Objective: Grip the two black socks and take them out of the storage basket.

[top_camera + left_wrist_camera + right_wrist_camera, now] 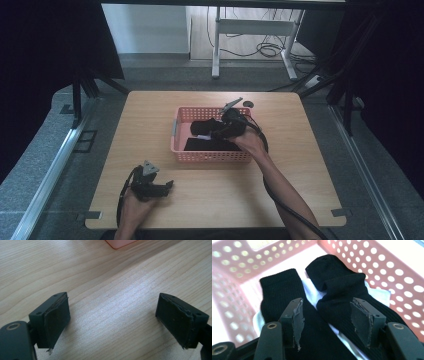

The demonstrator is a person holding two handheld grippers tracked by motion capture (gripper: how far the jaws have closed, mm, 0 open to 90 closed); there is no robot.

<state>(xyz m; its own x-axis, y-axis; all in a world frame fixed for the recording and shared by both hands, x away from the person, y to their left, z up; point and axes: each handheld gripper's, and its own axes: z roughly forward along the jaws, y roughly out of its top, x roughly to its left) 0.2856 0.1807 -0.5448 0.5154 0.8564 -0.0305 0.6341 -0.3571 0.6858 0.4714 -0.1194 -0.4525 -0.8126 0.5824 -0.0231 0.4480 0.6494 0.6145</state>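
Black jaws, frayed pads, trailing cable [280, 200]

- This looks like a lab or recording studio space, not a home.
- A bare light-wood table [215, 200] stands alone at the centre of the high view, with metal brackets at its lower corners.
- Dark curtains [45, 45] hang at the upper left and upper right of the frame, closing the table in.
- Black stand legs [82, 92] rise at the left and right edges, beside the curtains.
- Aluminium rails [47, 172] run along the grey carpeted floor at the lower left and lower right.
- At the top centre, the white metal legs of a desk frame [216, 55] stand over loose cables [267, 49] lying on the floor.
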